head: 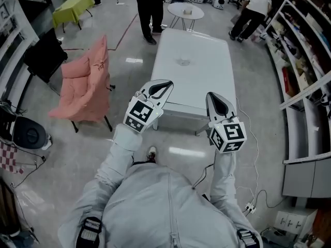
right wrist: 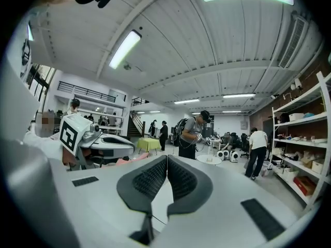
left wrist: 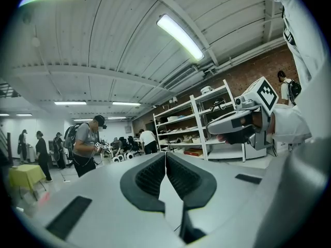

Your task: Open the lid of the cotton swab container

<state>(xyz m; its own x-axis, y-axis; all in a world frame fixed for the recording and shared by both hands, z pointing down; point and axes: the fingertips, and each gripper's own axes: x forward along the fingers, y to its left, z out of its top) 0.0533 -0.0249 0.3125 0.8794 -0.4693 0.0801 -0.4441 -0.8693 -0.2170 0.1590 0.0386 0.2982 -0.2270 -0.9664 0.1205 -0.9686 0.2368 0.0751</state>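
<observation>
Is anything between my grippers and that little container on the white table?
Nothing visible. The left gripper and right gripper, both shut and empty, hover at the table near end; bare surface leads to the container.

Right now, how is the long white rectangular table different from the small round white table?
The long white rectangular table has straight edges and corners; the small round white table is a circle. The long table is bigger and nearer; the round table stands farther off. Both are white.
</observation>
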